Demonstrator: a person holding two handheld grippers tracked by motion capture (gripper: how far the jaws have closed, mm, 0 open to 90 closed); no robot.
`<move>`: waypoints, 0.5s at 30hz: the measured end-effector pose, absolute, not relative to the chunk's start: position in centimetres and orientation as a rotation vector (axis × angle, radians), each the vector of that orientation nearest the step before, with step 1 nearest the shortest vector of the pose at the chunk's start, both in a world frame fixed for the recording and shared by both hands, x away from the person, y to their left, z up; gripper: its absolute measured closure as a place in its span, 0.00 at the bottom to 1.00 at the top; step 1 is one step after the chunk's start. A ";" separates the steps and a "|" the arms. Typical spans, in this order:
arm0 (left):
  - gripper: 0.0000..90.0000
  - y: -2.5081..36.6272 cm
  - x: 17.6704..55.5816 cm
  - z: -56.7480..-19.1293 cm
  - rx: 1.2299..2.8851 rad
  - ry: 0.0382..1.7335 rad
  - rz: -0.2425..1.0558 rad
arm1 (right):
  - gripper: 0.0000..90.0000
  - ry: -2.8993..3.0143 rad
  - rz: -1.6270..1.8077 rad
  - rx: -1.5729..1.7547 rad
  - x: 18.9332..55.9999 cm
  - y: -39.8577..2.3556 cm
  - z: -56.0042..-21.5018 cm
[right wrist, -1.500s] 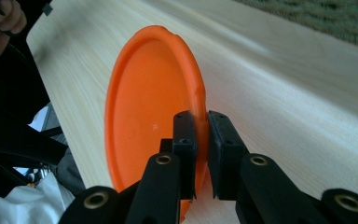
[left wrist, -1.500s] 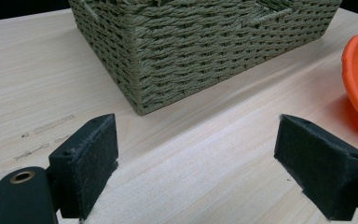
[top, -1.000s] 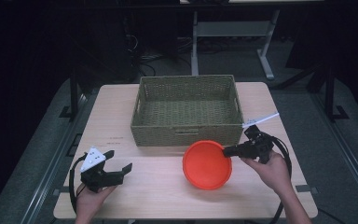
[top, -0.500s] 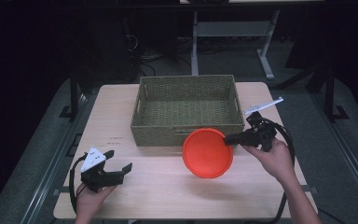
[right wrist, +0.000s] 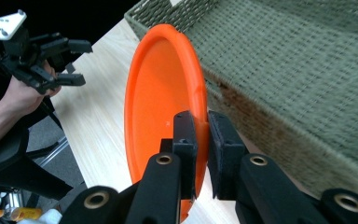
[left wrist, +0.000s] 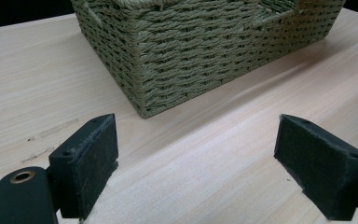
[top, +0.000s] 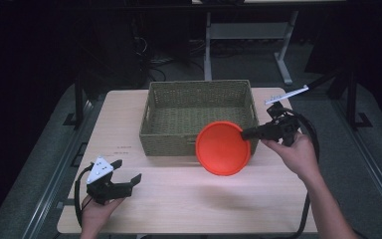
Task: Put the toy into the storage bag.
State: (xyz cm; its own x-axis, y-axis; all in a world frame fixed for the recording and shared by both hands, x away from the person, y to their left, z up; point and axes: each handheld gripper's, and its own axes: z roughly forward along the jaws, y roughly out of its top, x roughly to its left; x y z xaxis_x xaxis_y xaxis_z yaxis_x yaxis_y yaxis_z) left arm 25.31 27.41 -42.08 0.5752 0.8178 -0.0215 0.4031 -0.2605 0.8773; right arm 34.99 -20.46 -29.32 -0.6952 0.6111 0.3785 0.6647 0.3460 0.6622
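High view: woven basket [top: 199,117] at upper centre of the wooden bench [top: 179,199]; orange plate [top: 223,148] at centre frame, tilted up on edge off the bench, overlapping the basket's near right corner, pinched at its right rim by the right tool [top: 246,133], jaws closed on it; left tool [top: 129,180] at lower left, low over the bench, jaws spread wide and holding nothing. Left gripper view: two black pads [left wrist: 91,161] at the lower corners, far apart, bare bench between them, basket corner at upper centre. Right gripper view: jaws at lower centre clamped on the plate's rim, plate upright at centre, basket wall at right, left tool at upper left
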 end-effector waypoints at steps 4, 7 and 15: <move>0.14 27.4 25.3 -42.0 1.883 0.980 0.565 | 0.91 -2.536 -1.303 -1.207 35.6 -20.6 -28.3; 0.14 27.3 25.4 -42.1 1.883 0.980 0.565 | 0.91 -2.539 -1.311 -1.213 36.0 -20.6 -27.7; 0.14 27.4 25.3 -42.0 1.884 0.980 0.570 | 0.91 -2.547 -1.320 -1.237 37.6 -20.5 -26.6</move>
State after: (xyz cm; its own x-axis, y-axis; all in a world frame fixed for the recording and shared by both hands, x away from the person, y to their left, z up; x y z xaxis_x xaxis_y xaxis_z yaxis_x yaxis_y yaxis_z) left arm 25.35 27.35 -42.05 0.5782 0.8158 -0.0084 0.3963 -0.2719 0.8769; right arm 37.58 -20.49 -26.61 -0.6864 0.6382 0.3486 0.6528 0.3293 0.6822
